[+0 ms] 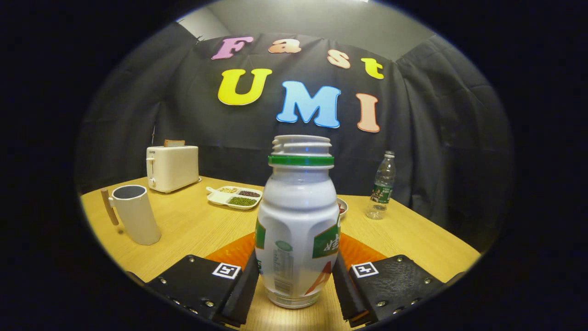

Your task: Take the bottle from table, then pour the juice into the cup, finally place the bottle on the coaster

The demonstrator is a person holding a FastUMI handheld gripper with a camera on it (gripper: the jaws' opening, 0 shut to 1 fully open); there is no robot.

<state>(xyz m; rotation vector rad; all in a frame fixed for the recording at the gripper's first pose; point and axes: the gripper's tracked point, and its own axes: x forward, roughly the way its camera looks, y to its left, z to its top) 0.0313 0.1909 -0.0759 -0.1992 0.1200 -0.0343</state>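
The claw [296, 280] is closing its fingers against both sides of the white plastic bottle with the green neck ring [297, 220] — standing uncapped on the wooden surface [193, 225] before the orange coaster [234, 252] — seemingly the taking step, calling next for a lift toward the white wooden-handled cup [135, 214].

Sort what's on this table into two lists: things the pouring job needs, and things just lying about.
For the job: bottle, clamped between the fingers of the hand-held gripper; cup; orange coaster just behind the bottle.

Lying about: toaster, divided tray of beans, water bottle, small dish.
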